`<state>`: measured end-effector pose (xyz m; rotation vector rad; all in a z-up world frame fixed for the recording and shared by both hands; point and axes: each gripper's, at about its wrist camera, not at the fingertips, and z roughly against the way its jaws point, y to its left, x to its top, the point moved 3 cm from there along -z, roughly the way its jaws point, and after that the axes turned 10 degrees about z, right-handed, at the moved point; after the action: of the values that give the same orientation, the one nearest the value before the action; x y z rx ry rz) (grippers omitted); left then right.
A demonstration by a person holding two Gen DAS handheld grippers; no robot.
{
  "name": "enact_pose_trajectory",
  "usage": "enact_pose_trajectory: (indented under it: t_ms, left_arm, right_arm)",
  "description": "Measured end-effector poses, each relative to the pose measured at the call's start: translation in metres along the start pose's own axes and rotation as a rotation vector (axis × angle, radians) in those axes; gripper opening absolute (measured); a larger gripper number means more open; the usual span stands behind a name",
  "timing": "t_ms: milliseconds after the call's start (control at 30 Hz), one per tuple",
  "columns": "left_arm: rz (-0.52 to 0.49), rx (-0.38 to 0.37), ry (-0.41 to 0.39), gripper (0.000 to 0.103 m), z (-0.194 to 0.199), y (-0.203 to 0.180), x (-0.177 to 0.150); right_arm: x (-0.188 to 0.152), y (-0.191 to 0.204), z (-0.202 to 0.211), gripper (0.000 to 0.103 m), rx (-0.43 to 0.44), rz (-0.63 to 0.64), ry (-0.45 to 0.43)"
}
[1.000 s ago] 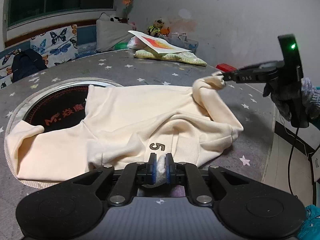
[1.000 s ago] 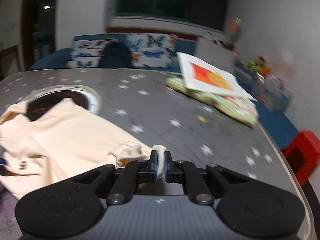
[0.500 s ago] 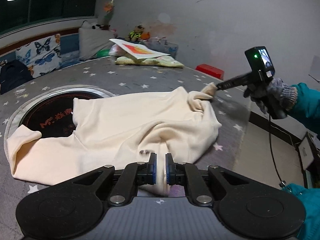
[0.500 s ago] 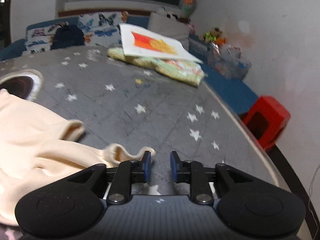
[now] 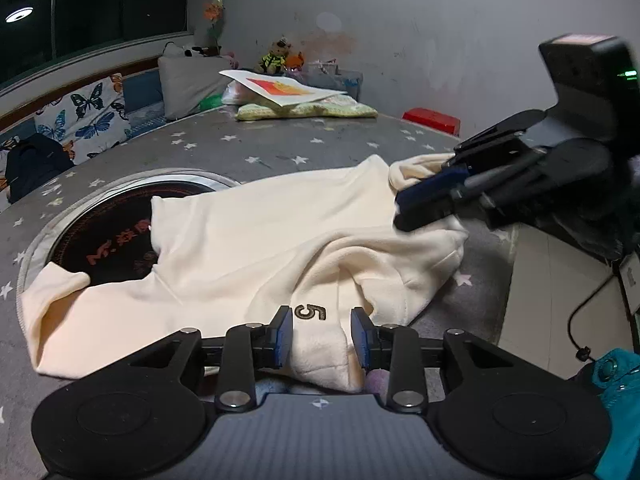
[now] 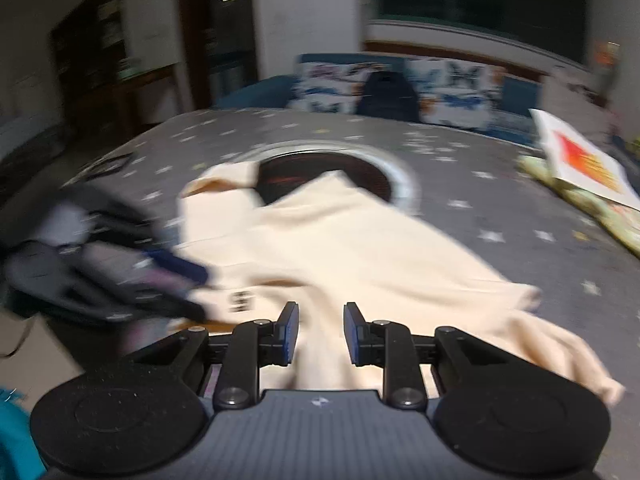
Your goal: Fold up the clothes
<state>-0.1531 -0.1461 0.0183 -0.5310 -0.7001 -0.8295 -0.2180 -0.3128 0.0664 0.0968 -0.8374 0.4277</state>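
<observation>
The cream sweatshirt [image 5: 248,240] lies rumpled on the star-patterned table [image 5: 280,152]; the left gripper [image 5: 320,334], just opening, and the right gripper [image 6: 318,332] both stand parted over its cloth, pinching nothing.

Soft, matt cream fleece sweatshirt [image 5: 260,240] on a tabletop [image 5: 280,152] covered in grey star-printed cloth. Beside the sweatshirt, a glossy dark disc [image 5: 116,224] ringed by shiny metal.

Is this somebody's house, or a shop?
Most likely somebody's home, a living room or bedroom. There is a butterfly-print cushion on a bench under the window, a small plush toy by the wall, and a cream garment spread on a star-patterned cover.
</observation>
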Motion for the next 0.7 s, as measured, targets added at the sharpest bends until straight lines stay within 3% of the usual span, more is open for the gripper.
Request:
enact_pose_trajectory:
  t_ms: [100, 200, 300, 367, 433, 700]
  left_arm:
    - [-0.021, 0.025, 0.016, 0.032, -0.008, 0.001, -0.003]
    - [-0.005, 0.020, 0.025, 0.016, -0.010, 0.005, -0.006]
    - [0.010, 0.020, 0.015, 0.010, -0.006, 0.008, -0.008]
    - [0.019, 0.018, 0.004, 0.009, -0.002, 0.009, -0.007]
    - [0.026, 0.015, -0.012, 0.009, 0.005, 0.010, -0.006]
    - [0.078, -0.040, -0.110, 0.007, 0.048, 0.018, -0.005]
  right_arm:
    - [0.002, 0.023, -0.012, 0.029, 0.047, 0.076, 0.026]
    - [-0.002, 0.030, -0.027, 0.035, 0.051, 0.102, 0.055]
    - [-0.011, 0.036, -0.041, 0.034, 0.036, 0.120, 0.081]
    - [-0.015, 0.037, -0.045, 0.030, 0.035, 0.111, 0.088]
    - [-0.015, 0.035, -0.044, 0.005, 0.037, 0.097, 0.076]
    - [-0.009, 0.037, 0.000, 0.004, 0.114, 0.071, -0.031]
